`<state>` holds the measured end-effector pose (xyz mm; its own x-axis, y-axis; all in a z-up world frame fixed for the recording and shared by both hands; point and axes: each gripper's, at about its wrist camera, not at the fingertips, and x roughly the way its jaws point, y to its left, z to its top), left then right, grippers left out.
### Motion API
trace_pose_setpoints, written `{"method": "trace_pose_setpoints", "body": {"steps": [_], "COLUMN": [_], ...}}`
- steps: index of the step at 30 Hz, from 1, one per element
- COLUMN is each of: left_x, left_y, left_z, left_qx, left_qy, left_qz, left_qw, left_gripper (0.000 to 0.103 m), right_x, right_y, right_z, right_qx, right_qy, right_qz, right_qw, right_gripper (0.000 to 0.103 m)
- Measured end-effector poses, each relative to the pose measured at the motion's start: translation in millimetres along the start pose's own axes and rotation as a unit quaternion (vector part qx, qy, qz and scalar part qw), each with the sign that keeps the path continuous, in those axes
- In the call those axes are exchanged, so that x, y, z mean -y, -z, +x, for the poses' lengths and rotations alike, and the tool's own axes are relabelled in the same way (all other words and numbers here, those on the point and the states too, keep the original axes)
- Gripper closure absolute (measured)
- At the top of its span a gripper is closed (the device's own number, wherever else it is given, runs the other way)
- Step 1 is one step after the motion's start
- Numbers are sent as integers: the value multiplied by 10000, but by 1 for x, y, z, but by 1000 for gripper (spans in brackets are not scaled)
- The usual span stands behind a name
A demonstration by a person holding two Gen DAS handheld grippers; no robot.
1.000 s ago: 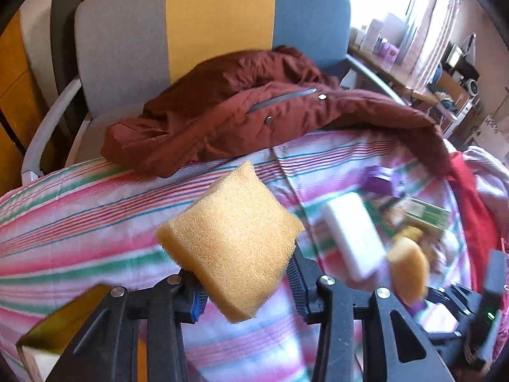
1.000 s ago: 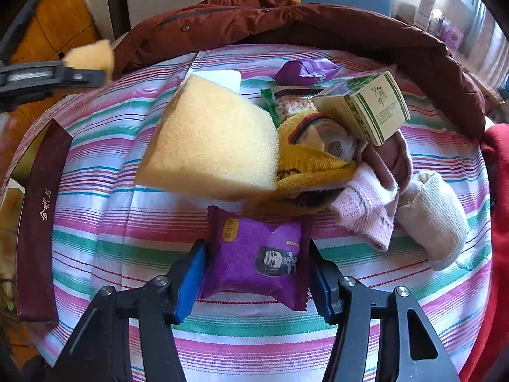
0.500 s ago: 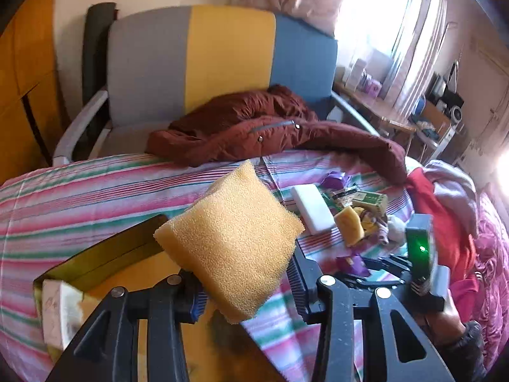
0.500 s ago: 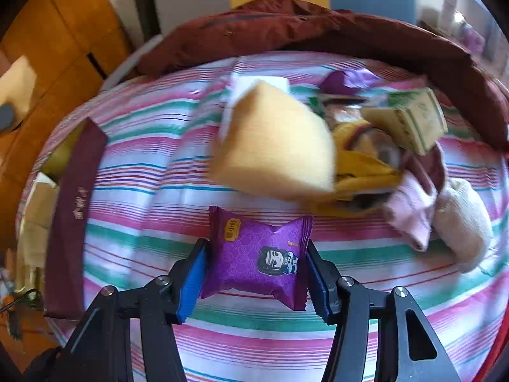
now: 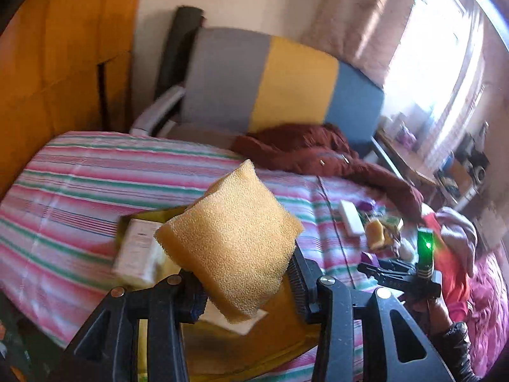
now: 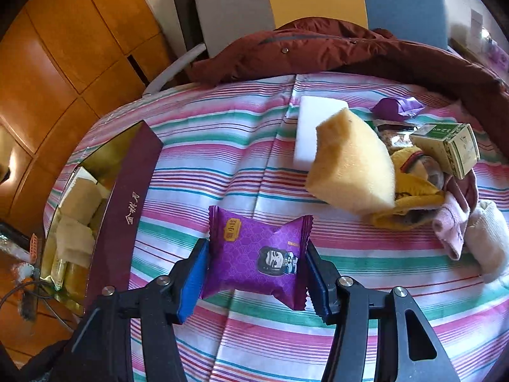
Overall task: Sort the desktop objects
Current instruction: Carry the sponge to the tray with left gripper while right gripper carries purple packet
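Through the left wrist view, we see our left gripper [image 5: 245, 283] clenched on a yellow sponge [image 5: 230, 245], which sticks up and forward from the pads, tilted, its long side running along the fingers. Directly beneath and just behind the sponge lies the open gold-lined box [image 5: 149, 219] holding a white packet [image 5: 136, 248], so the drop point appears to be straight below us rather than ahead. Farther right on the striped cloth [image 5: 79, 184] sits the remaining pile, and our right gripper [image 5: 394, 273] shows near it. Through the right wrist view, that gripper [image 6: 254, 280] grasps a purple snack packet [image 6: 257, 254] by its two crimped ends, long axis crosswise between the pads, held above the cloth. The box [image 6: 111, 159] lies to the left of it, its maroon side wall [image 6: 127, 203] nearest; we judge the left hand far closer to the box. To the right lie a second sponge [image 6: 350, 168], a white block [image 6: 315, 127], a green carton [image 6: 448, 146], socks [image 6: 451, 222] and another purple packet [image 6: 397, 106], all well clear of the path; only the box wall must be cleared.
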<state>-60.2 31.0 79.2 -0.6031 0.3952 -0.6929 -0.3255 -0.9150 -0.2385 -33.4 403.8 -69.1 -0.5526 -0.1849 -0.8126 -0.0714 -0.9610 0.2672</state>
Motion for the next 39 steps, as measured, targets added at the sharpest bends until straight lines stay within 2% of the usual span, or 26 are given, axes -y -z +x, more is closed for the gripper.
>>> {"method": "trace_pose_setpoints", "body": {"steps": [4, 9, 15, 22, 28, 33, 39], "left_x": [-18, -31, -40, -52, -66, -78, -86], "left_y": [4, 30, 68, 87, 90, 91, 93], "left_z": [-17, -2, 29, 38, 39, 43, 51], "left_qx": [135, 26, -312, -382, -345, -376, -462], "left_qy": [-222, -524, -618, -676, -796, -775, -728], "left_qz": [-74, -91, -184, -367, -412, -522, -604], "left_qw": [9996, 9986, 9974, 9963, 9954, 9949, 9944], "left_gripper": [60, 60, 60, 60, 60, 60, 56], "right_x": [-5, -21, -54, -112, -168, -214, -246], "right_y": [2, 5, 7, 14, 26, 35, 44], "right_z": [-4, -14, -33, -49, -38, -23, -4], "right_qx": [71, 181, 319, 419, 258, 50, -211], "right_qy": [-50, -221, -411, -872, -1403, -1668, -1888], "right_qz": [-86, -283, -526, -856, -1089, -1377, -1475], "right_qw": [9999, 9992, 9973, 9916, 9838, 9763, 9706], "right_gripper": [45, 45, 45, 45, 45, 45, 42]}}
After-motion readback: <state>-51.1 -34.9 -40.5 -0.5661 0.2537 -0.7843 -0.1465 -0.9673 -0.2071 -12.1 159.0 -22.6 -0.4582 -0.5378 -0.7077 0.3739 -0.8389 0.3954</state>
